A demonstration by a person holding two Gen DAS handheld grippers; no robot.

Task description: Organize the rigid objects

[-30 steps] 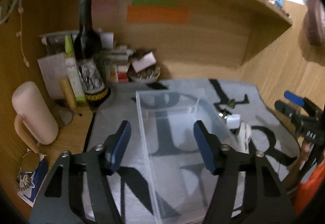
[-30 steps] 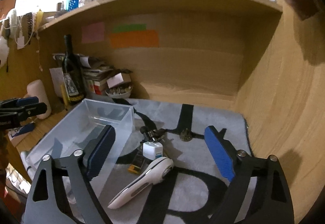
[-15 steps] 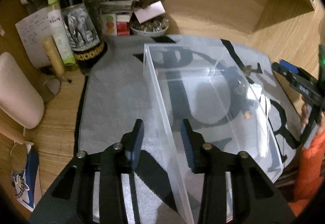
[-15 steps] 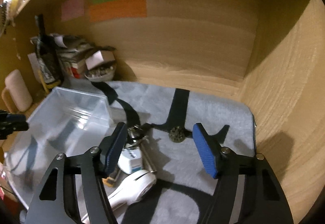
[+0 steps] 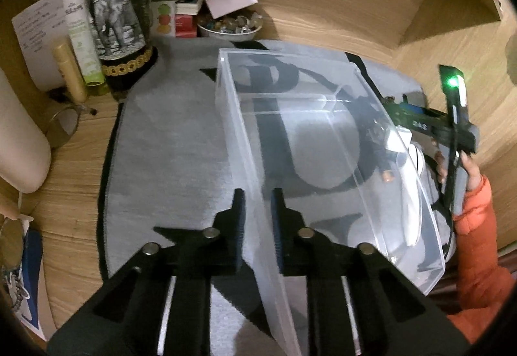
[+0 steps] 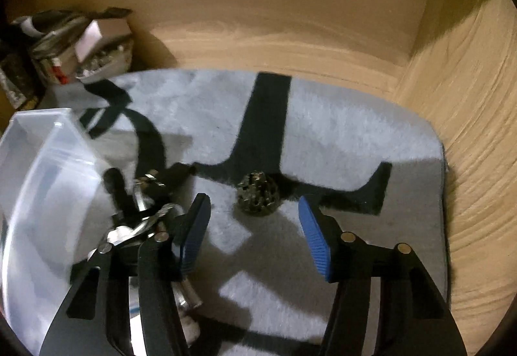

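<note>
Little of the sorting looks done. The clear bin (image 5: 323, 142) on the grey mat (image 5: 168, 146) holds nothing that I can make out, and the loose items lie outside it, to its right on the mat: a small dark ball (image 6: 258, 197), a bunch of keys (image 6: 142, 210) and a white device (image 5: 416, 159) seen through the bin's far wall.

The left hand-held gripper (image 5: 257, 220) is narrowed onto the bin's left wall, one pad inside and one outside (apparently pinching it, to steady or shift the bin). The right hand-held gripper (image 6: 253, 236) stands wide, holding nothing, with the ball just ahead between its fingers; that seems the first piece to go in.

The bin's long axis runs from the desk's near edge toward the back wall, its opening facing up. The ball has no axis to speak of.
</note>
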